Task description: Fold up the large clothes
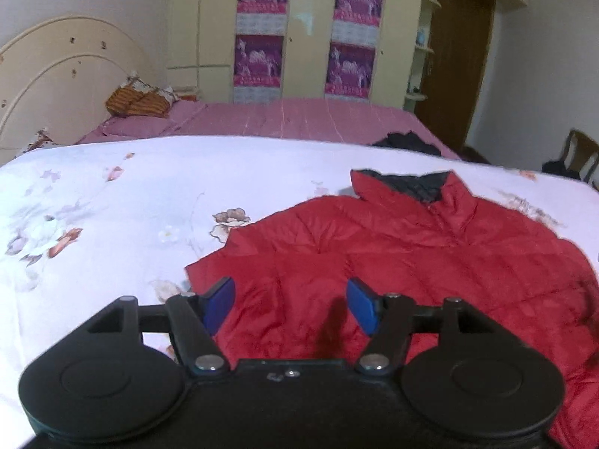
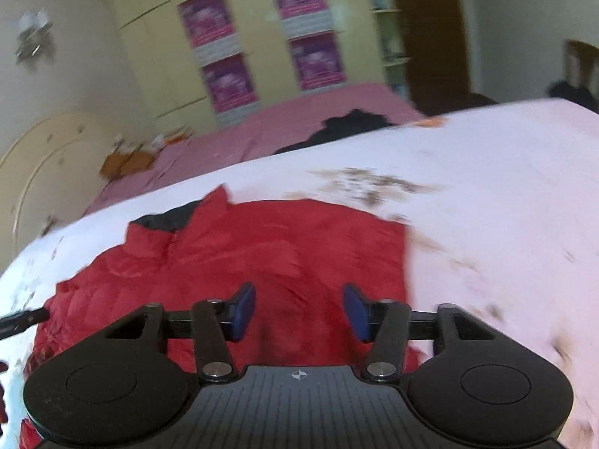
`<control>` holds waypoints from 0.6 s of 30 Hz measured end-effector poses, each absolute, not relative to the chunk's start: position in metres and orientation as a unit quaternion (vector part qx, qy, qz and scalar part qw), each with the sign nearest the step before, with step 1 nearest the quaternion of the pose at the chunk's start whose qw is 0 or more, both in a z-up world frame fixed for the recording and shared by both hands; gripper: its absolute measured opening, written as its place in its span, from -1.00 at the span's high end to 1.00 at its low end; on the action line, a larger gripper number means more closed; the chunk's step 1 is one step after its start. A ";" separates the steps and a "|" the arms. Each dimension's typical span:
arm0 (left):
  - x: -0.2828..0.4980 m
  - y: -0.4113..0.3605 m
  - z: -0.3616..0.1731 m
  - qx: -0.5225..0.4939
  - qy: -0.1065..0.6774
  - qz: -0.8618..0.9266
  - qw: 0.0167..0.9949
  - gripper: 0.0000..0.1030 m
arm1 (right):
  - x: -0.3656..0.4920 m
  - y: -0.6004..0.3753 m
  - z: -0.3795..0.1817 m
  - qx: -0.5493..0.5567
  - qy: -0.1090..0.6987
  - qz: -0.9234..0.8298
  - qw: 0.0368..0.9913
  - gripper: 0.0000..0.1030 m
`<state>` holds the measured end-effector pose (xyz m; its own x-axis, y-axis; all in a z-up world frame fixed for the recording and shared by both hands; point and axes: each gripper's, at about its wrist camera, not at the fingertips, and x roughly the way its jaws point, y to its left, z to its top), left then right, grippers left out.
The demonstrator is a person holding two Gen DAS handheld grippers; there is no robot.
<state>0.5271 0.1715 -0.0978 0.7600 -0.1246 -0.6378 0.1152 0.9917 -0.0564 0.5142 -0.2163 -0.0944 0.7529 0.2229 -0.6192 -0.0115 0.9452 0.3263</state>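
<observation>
Left tongs [image 1: 290, 308] hang released, blue pads apart with nothing between them, poised over the near left part of the red jacket [image 1: 393, 262]. Right tongs [image 2: 299, 312] stand parted too, gripping nothing, above the jacket's near right half; that view is smeared with blur, so fine detail is lost. The jacket lies spread flat on the floral quilt [image 1: 112, 205] that covers the near part of the bed, collar [image 1: 408, 183] at the far end showing its dark lining. By the look of it, this is the moment between folds: both tongs free, looking for the next hold. The next move probably calls for pinching a side edge or the near hem and carrying it over the body. A puffy, slippery shell like this may slide out of a shallow pinch. Beyond, a dark garment [image 1: 408, 142] sits on the pink sheet [image 1: 299, 119], pillows [image 1: 138, 101] by the headboard [image 1: 56, 75], a wardrobe [image 1: 299, 30] behind; none of it crowds the jacket.
</observation>
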 end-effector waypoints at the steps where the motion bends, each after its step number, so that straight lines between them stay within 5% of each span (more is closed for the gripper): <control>1: 0.535 0.169 -0.103 -0.001 0.350 -0.065 0.935 -0.22 | 0.524 -0.207 -0.098 0.136 0.354 0.073 0.923 0.48; 6: 0.558 0.176 -0.132 0.002 0.383 -0.049 0.923 -0.35 | 0.558 -0.194 -0.149 0.072 0.415 0.048 0.906 0.65; 11: 0.550 0.178 -0.121 -0.005 0.380 -0.036 0.924 -0.32 | 0.547 -0.186 -0.136 0.071 0.399 0.024 0.914 0.63; 13: 0.536 0.170 -0.105 -0.010 0.354 -0.044 0.934 -0.33 | 0.533 -0.178 -0.118 0.076 0.371 0.023 0.925 -0.23; 18: 0.507 0.102 -0.093 0.004 0.334 -0.123 0.935 -0.37 | 0.523 -0.130 -0.108 0.078 0.366 0.126 0.919 -0.26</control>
